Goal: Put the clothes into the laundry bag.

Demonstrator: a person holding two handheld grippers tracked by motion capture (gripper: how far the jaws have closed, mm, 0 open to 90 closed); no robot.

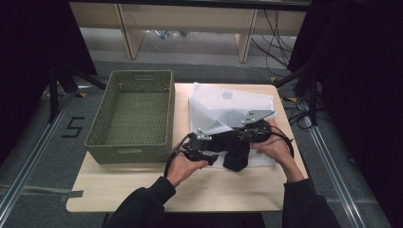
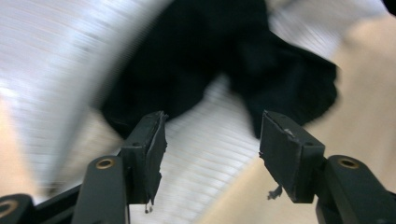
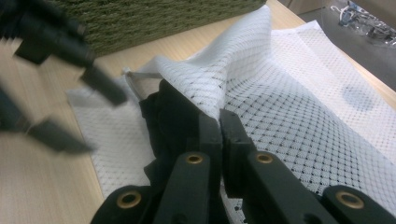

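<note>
Lab recording bay: black curtains [image 1: 28, 57] both sides, floor rails [image 1: 28, 156], loose cables [image 1: 278, 38] upper right, taped "5" [image 1: 73, 127] on floor.

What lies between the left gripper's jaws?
Nothing is held: in the left gripper view, the left gripper stands open over white mesh, short of the black cloth.

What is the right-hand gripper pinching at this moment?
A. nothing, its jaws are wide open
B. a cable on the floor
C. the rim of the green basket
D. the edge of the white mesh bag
D: in the right gripper view the right gripper has its jaws shut on the lifted edge of the white mesh bag, with the black garment just beside them.
</note>
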